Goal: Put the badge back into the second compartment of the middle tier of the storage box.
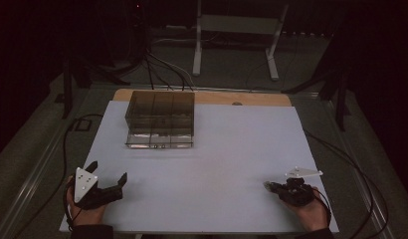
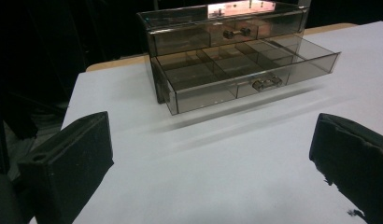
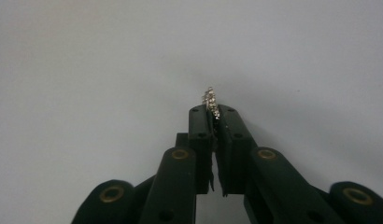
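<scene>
Dark room all around, with a white tabletop (image 1: 212, 164) lit in the middle. Biggest thing on it is the smoky clear drawer box (image 1: 160, 119), sitting far and left of centre; in the left tool view its bottom drawer (image 2: 245, 70) is pulled out, and the dividers inside look empty.

Left tool (image 1: 110, 180) rests at the near left edge, jaws spread wide with nothing in them, pointing roughly toward the box. Right tool (image 1: 268, 185) is at the near right edge, well apart from the box, so anything it carries has to travel far and leftward across the sheet to reach that open drawer. The left hand is the nearer one to the box.

Right tool's jaws are clamped nearly together on a tiny sparkly piece (image 3: 211, 102), maybe an earring or bit of chain, poking out past the tips. From the high view that piece is just a speck; the right tool view is what actually shows the pinch.
</scene>
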